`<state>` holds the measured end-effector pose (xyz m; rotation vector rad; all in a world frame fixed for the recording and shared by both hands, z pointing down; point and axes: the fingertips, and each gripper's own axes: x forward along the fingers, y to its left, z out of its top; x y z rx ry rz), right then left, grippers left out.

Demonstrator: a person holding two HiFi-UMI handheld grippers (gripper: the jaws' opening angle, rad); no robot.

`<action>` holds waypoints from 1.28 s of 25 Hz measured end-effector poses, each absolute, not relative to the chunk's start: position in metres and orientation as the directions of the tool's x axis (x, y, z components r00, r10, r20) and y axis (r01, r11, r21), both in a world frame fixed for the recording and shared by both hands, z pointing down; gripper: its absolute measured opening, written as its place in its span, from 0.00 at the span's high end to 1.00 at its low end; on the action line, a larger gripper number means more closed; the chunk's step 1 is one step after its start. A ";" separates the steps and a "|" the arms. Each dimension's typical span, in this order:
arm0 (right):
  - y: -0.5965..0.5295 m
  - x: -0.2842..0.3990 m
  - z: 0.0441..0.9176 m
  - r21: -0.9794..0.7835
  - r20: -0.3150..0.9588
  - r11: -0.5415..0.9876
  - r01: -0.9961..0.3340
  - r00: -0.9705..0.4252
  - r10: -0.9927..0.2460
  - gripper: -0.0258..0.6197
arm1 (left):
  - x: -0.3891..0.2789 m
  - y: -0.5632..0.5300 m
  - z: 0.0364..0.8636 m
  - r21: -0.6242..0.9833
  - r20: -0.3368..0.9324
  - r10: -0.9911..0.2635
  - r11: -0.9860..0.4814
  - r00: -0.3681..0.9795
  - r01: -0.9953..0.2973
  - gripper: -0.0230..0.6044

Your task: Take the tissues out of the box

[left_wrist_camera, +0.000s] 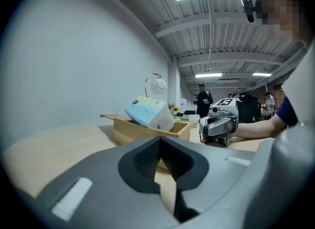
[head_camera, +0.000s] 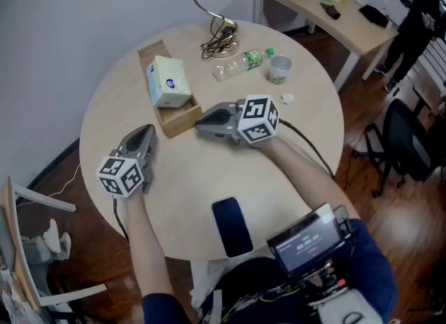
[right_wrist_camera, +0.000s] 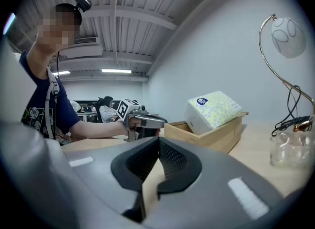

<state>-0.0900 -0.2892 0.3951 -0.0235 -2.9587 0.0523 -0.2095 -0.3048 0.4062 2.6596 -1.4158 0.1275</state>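
Round pale-wood table: wooden box holding tilted tissue pack; lamp, plastic bottle, cup, phone. Left gripper, right gripper: jaws together, empty. Wood floor; desk beyond.

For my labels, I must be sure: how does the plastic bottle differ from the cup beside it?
The bottle lies on its side; the cup stands upright. The bottle is clear with a green cap; the cup is pale and open on top. Both rest on the round table.
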 end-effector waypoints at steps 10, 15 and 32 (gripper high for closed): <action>-0.262 -0.116 0.407 -0.081 0.166 0.991 0.103 -0.979 0.115 0.96 | -0.238 -0.268 0.412 0.083 0.176 -0.874 -0.445 0.452 -0.892 0.96; -0.264 -0.116 0.409 -0.077 0.171 0.992 0.096 -0.979 0.108 0.96 | -0.239 -0.269 0.411 0.080 0.176 -0.873 -0.447 0.455 -0.891 0.96; -0.263 -0.112 0.409 -0.074 0.177 0.993 0.090 -0.979 0.102 0.96 | -0.236 -0.268 0.411 0.081 0.170 -0.876 -0.445 0.452 -0.892 0.96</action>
